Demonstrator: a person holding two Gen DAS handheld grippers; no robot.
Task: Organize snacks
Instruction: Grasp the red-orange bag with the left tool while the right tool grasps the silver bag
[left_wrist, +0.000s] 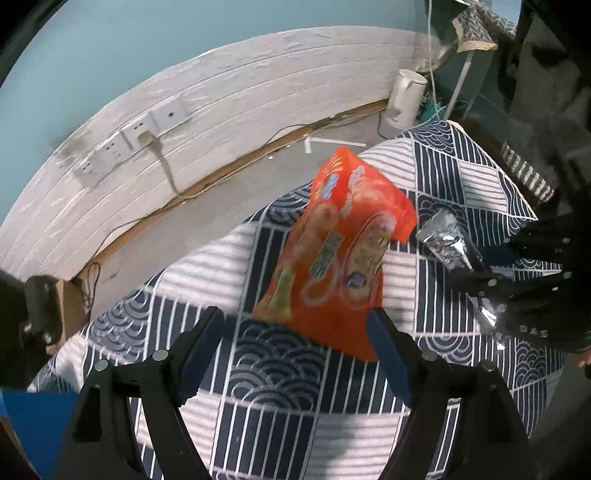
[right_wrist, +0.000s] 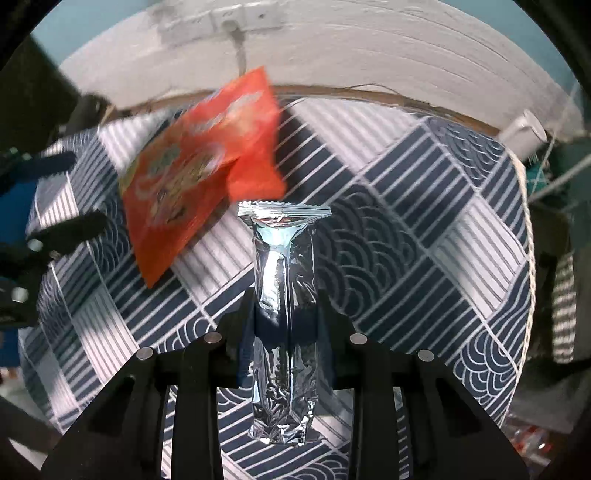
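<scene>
An orange snack bag (left_wrist: 340, 254) is blurred and tilted above the patterned tablecloth (left_wrist: 280, 369), just ahead of my open left gripper (left_wrist: 295, 332); its lower edge is by the right fingertip, and I cannot tell if they touch. It also shows in the right wrist view (right_wrist: 192, 173), blurred. My right gripper (right_wrist: 284, 314) is shut on a silver foil snack packet (right_wrist: 282, 258), which sticks out forward and back between the fingers. In the left wrist view the packet (left_wrist: 447, 240) and right gripper (left_wrist: 476, 280) are at the right.
The table is round, covered in a navy and white cloth (right_wrist: 424, 240). A white brick wall with sockets (left_wrist: 140, 136) and cables lies beyond. A white kettle (left_wrist: 404, 96) stands on the floor by the wall. The left gripper (right_wrist: 66, 195) shows at left.
</scene>
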